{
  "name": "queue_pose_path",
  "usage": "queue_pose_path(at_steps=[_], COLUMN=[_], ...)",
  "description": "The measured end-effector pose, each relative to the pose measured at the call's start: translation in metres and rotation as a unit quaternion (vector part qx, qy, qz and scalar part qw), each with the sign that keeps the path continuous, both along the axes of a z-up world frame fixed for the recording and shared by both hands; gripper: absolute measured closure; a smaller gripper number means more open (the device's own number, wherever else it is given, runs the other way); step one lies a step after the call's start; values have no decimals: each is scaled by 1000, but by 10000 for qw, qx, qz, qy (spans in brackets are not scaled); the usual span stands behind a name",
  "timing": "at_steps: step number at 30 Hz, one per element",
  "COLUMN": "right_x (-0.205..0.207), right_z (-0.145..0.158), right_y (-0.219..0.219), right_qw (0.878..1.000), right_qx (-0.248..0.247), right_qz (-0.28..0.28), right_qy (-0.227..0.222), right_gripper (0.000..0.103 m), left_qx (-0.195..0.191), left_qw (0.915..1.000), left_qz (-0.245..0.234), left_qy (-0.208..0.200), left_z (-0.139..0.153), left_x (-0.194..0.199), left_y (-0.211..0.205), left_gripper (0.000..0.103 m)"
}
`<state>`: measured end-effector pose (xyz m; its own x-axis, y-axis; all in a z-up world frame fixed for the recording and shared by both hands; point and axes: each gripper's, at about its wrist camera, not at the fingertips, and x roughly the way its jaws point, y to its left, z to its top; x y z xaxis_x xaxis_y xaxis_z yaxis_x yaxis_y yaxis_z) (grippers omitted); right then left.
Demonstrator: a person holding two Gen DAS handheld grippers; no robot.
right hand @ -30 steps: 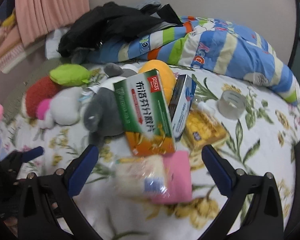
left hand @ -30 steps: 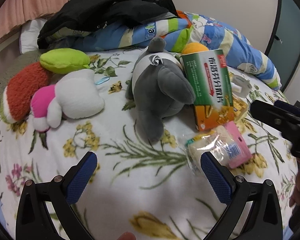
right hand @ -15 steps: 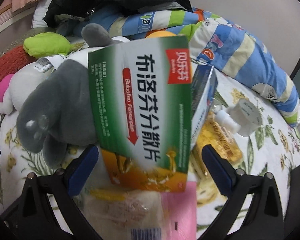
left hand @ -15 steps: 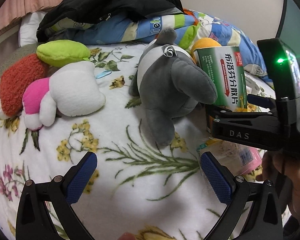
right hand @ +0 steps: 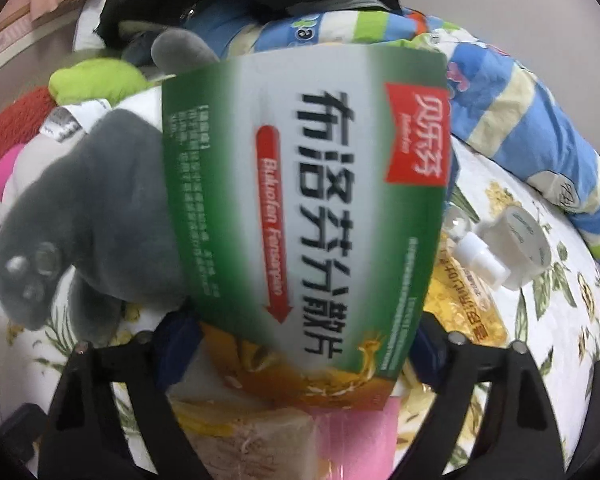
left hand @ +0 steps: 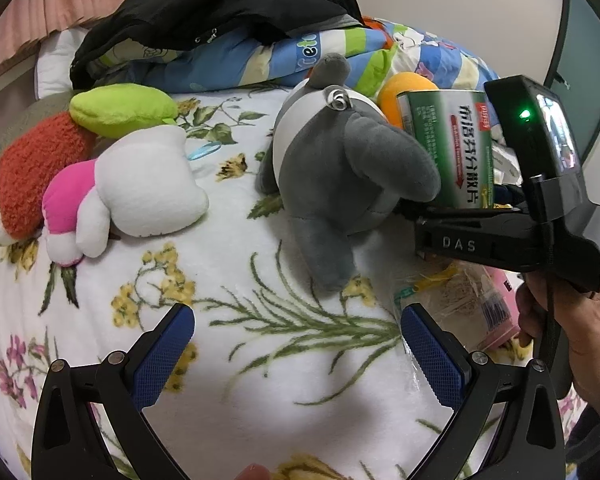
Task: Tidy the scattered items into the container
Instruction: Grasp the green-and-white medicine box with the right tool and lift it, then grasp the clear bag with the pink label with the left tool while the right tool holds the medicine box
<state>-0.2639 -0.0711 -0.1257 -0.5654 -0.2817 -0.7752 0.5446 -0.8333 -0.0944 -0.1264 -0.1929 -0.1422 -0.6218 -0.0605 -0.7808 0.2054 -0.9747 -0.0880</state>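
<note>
A green medicine box [right hand: 300,216] stands upright against a grey plush toy [right hand: 88,208] on the flowered bed. My right gripper [right hand: 300,344] has its blue pads on both sides of the box's lower part; whether they press on it is unclear. The box [left hand: 452,148] and the grey plush [left hand: 340,176] also show in the left wrist view, with the right gripper's body [left hand: 520,220] beside them. My left gripper [left hand: 296,348] is open and empty above bare bedspread in front of the plush. A clear packet [left hand: 456,300] on a pink box [left hand: 504,320] lies by its right finger.
A white-pink plush [left hand: 132,192], a red plush [left hand: 32,168] and a green plush [left hand: 120,108] lie at left. A striped quilt [left hand: 340,52] and black jacket [left hand: 204,12] are piled behind. A white spray bottle [right hand: 484,260], tape roll [right hand: 528,236] and yellow packet [right hand: 468,312] lie right of the box.
My right gripper has moved forward to the green box and narrowed around its lower part. My left gripper has edged slightly closer to the grey plush and stays open.
</note>
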Motion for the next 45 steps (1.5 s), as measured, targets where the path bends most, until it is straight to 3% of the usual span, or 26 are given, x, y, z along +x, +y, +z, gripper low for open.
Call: queue_pose_path(at_steps=[10, 17, 26, 32, 38, 45], right_x=[12, 15, 21, 21, 21, 20], right_z=[25, 45, 60, 64, 64, 64], right_y=[17, 54, 91, 103, 108, 108], right_qw=[9986, 9969, 9951, 9946, 9940, 9938], right_qx=[-533, -741, -881, -926, -981, -1008], right_qz=[-48, -264, -443, -465, -478, -469], right_qy=[-38, -8, -3, 11, 6, 5], right_gripper=[16, 16, 16, 16, 16, 16], left_qx=[-35, 44, 65, -168, -640, -242], left_qw=[10000, 9997, 9950, 9878, 9778, 9811], left_qz=[-57, -209, -988, -1549, -1997, -1911], left_qy=[62, 125, 116, 63, -26, -153], left_z=[9, 12, 1, -10, -26, -40], left_x=[-6, -11, -12, -14, -19, -45], left_y=[7, 19, 74, 105, 120, 115], left_gripper=[0, 0, 0, 0, 0, 0])
